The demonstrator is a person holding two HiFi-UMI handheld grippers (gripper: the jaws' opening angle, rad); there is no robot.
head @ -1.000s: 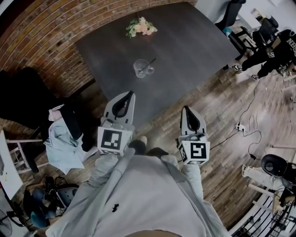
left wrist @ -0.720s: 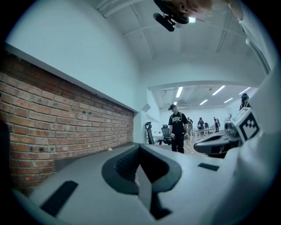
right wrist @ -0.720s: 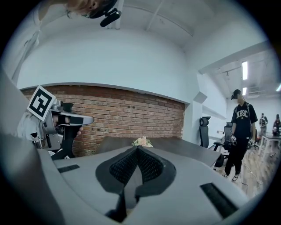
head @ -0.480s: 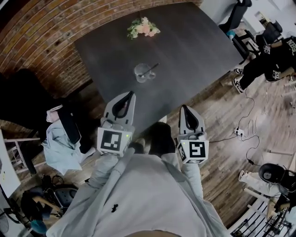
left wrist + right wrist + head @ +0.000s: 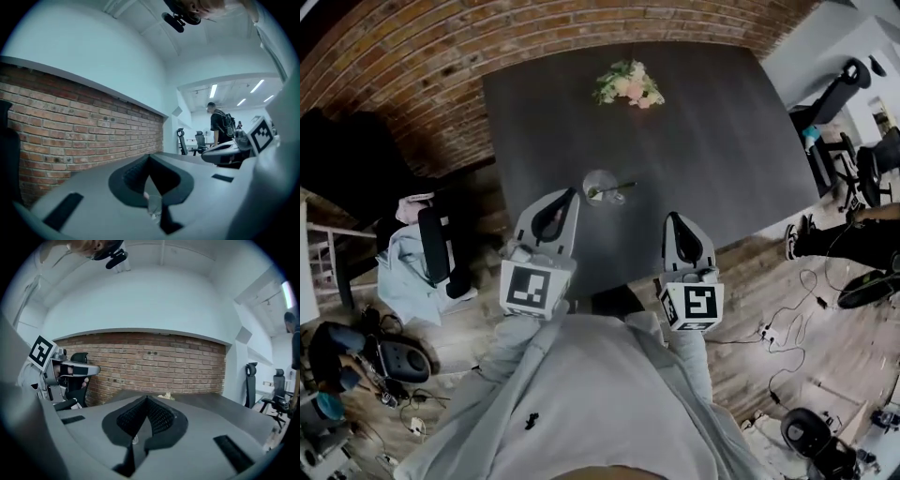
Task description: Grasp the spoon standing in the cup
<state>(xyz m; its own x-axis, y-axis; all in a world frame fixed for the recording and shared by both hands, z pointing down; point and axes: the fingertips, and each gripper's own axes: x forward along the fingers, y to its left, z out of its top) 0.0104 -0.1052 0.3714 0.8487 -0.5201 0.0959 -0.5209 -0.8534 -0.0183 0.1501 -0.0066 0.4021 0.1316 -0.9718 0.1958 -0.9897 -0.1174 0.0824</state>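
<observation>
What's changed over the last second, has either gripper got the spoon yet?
The person has stepped up to the table, so the cup with the spoon now sits just ahead of the left gripper, nearer than before. Nothing was grasped or let go. The left and right gripper stay shut and empty, side by side, and the spoon is still in the cup.
</observation>
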